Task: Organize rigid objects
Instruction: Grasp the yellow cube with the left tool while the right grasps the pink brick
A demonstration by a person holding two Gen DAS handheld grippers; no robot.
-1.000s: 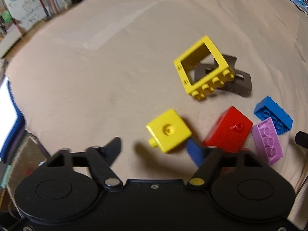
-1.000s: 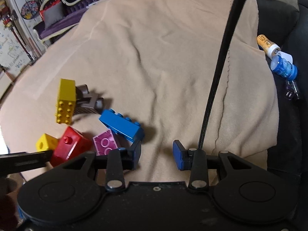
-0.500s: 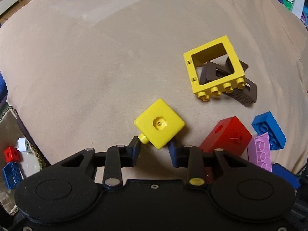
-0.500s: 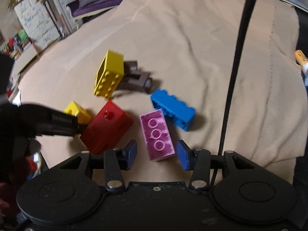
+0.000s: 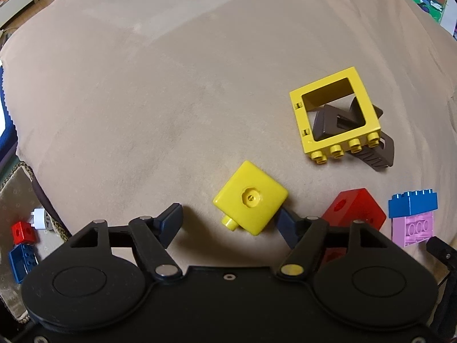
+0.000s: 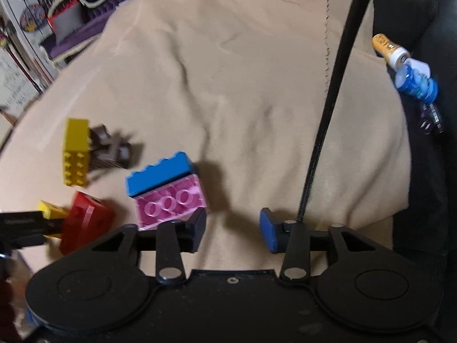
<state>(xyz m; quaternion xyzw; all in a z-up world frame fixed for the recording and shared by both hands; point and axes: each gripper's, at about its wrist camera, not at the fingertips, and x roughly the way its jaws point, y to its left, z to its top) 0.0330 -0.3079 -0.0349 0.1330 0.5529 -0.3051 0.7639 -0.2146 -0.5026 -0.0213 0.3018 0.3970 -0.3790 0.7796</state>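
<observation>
Left claw point(image 5: 228, 224) jaws just reopened, released around the untouched yellow cube point(image 5: 251, 210); right claw point(image 6: 232, 228) empty, slightly parted, pink brick point(image 6: 171, 203) now stuck under blue brick point(image 6: 160, 173): cube regrasp likely next.

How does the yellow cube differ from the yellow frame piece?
The yellow cube is solid with one stud on its side; the yellow frame is an open square with a row of studs. The cube lies apart; the frame leans over a brown piece. Both are yellow plastic.
</observation>
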